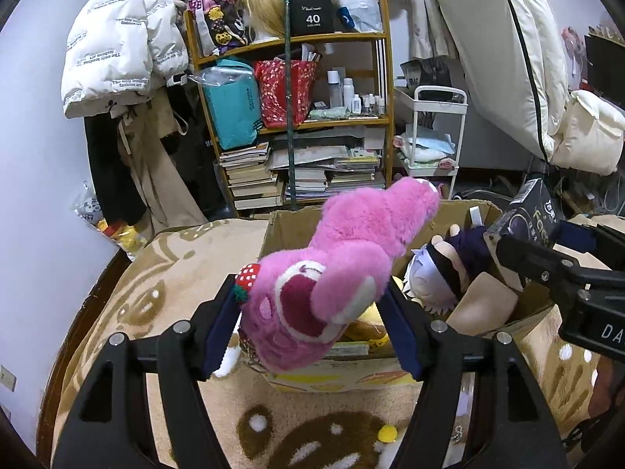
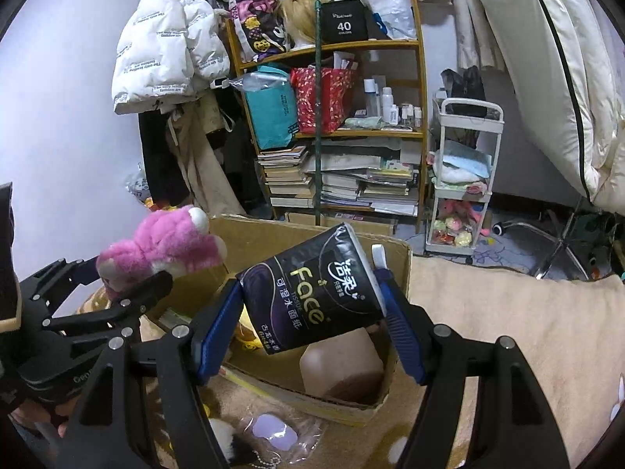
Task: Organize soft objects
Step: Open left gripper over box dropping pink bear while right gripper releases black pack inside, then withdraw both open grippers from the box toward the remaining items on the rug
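My left tongs (image 1: 308, 324) clamp the pink plush (image 1: 340, 269); my right tongs (image 2: 312, 320) clamp the tissue pack (image 2: 312, 293), mid-frame over the cardboard box (image 2: 273, 238)

You have a fluffy pink plush bear (image 1: 343, 258) with a strawberry (image 1: 247, 276) at its ear, lying tilted above the near-left rim of the open cardboard box (image 1: 281, 230), its face toward you and its legs stretching out over the box. Your black tissue pack (image 2: 312, 293), printed "Face" in yellow, hangs tilted over the same box. Inside the box lie a pale-haired doll in dark clothes (image 1: 441, 269), a beige block (image 2: 343, 367) and something yellow (image 1: 367, 328).
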A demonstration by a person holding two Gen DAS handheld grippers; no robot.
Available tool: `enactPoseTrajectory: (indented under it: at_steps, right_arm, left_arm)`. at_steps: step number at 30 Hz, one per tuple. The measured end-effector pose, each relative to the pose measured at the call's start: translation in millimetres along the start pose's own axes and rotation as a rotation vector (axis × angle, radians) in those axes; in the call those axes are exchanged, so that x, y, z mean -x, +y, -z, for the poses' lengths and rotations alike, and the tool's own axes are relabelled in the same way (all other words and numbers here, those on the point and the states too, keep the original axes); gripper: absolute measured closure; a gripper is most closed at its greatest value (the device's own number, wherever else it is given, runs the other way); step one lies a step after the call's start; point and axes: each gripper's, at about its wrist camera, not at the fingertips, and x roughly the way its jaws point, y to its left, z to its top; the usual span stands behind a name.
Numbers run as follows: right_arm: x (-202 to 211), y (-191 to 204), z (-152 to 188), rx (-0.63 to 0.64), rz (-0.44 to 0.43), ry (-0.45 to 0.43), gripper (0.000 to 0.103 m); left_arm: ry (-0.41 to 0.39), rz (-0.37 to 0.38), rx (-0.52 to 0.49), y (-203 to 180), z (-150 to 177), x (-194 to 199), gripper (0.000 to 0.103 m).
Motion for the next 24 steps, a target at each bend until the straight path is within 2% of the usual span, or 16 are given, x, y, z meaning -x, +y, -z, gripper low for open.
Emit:
enactPoseTrajectory:
  at_steps: [3,9,11,13,16,19,24]
  right_arm:
    - [-6,-5,2,-0.026,-0.015,0.028,0.027]
    - [-10,-10,5,-0.064,-0.028,0.051,0.026]
    - [-6,-11,5,-0.070,-0.028,0.044,0.013]
    - [-2,-11,5,-0.069,-0.026,0.032,0.009]
    - [6,-9,4,-0.060,-0.017,0.033,0.008]
    - [11,-9,5,-0.076,-0.016,0.026,0.000]
    - [23,-11,14,-0.104,-0.021,0.050,0.000]
  left_arm:
    - [0.008,0.001,-0.014,-2,1,-2,0.031]
    - [-0.010,-0.007,-0.020,-1,1,7,0.016]
    - [-0.009,-0.011,-0.012,1,2,11,0.012]
    - [-0.004,-0.014,-0.005,4,3,13,0.007]
    - [0.014,-0.016,0.000,8,5,18,0.007]
    - [0.022,-0.022,0.014,12,9,25,0.007]
    - [0.059,-0.014,0.050,19,20,37,0.004]
